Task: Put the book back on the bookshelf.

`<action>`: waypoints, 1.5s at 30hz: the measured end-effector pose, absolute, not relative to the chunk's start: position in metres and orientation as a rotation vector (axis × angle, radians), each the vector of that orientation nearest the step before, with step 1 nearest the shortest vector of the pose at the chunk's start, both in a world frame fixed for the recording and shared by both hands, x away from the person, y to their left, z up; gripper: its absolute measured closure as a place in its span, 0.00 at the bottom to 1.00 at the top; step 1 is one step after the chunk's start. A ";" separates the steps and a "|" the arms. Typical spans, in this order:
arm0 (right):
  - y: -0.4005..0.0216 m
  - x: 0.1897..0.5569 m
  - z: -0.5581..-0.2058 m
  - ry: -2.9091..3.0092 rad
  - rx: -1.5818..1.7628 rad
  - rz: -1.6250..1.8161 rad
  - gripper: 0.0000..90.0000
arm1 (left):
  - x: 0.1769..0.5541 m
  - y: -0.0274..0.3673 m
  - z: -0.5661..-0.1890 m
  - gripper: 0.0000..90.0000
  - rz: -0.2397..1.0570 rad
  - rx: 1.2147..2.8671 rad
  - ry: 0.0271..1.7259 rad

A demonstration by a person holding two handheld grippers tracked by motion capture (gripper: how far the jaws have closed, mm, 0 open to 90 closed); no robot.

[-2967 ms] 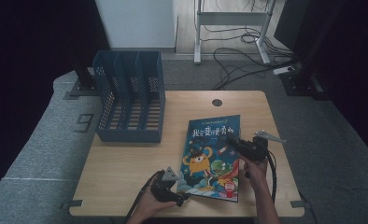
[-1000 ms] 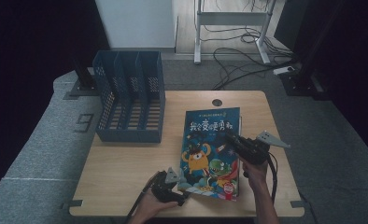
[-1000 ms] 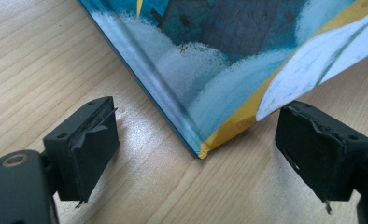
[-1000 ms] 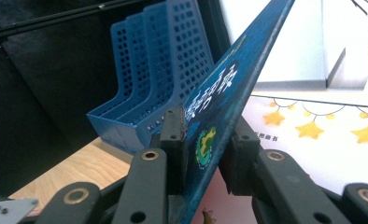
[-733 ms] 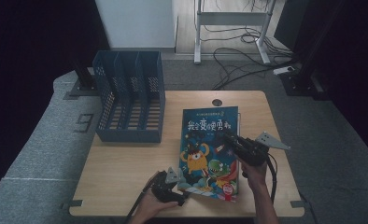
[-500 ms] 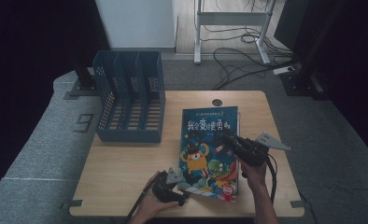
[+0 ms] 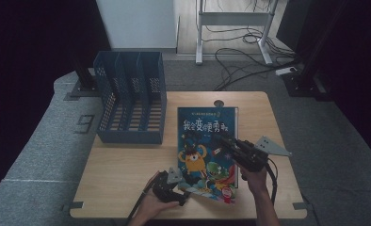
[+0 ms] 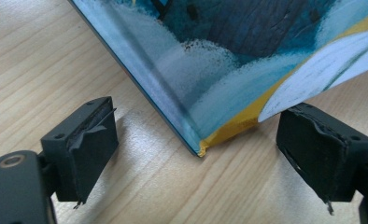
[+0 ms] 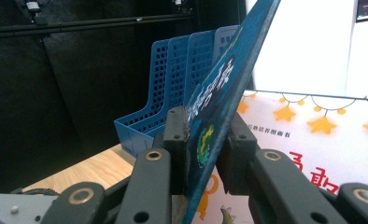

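Note:
A picture book with a blue cartoon cover lies on the wooden table, right of centre. My right gripper comes in from the book's right side. In the right gripper view it is shut on the edge of the front cover, which stands tilted up off a white page with stars. My left gripper sits at the book's near left corner. Its jaws stand open on either side of that corner, which rests on the wood.
A blue mesh file rack with three slots stands at the table's back left; it rises behind the lifted cover in the right gripper view. Bare wood lies between the rack and the left gripper. Cables and a desk frame are on the floor behind.
The right gripper has drawn the cover slightly left and away, and the book's top edge has shifted with it. The left gripper has stayed at the near corner.

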State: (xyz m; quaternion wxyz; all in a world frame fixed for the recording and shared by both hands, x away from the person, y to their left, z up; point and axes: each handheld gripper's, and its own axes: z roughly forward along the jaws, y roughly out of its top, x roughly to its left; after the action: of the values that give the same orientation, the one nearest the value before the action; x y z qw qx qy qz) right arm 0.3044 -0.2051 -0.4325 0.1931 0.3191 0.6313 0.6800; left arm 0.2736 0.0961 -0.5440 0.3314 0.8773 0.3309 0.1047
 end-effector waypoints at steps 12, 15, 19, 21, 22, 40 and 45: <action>-0.204 0.302 -0.431 1.783 0.865 1.903 0.84 | 0.277 0.099 -0.543 0.14 0.274 2.294 0.878; -0.199 0.298 -0.427 1.791 0.829 1.891 0.85 | 0.279 0.101 -0.543 0.14 0.272 2.290 0.892; -0.194 0.293 -0.423 1.815 0.772 1.887 0.88 | 0.282 0.105 -0.543 0.14 0.286 2.281 0.925; -0.193 0.294 -0.424 1.823 0.762 1.899 0.88 | 0.283 0.106 -0.543 0.14 0.294 2.281 0.930; -0.193 0.294 -0.424 1.823 0.762 1.899 0.88 | 0.283 0.106 -0.543 0.14 0.294 2.281 0.930; -0.189 0.291 -0.422 1.847 0.724 1.879 0.89 | 0.289 0.108 -0.544 0.14 0.316 2.274 0.950; -0.190 0.292 -0.423 1.841 0.737 1.884 0.89 | 0.292 0.108 -0.544 0.14 0.321 2.280 0.954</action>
State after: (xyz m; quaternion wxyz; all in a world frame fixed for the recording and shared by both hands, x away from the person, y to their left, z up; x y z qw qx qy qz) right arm 0.2918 -0.1901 -0.4227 0.2016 0.2639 0.6592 0.6746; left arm 0.2925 0.1082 -0.5437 0.3192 0.8669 0.3628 0.1220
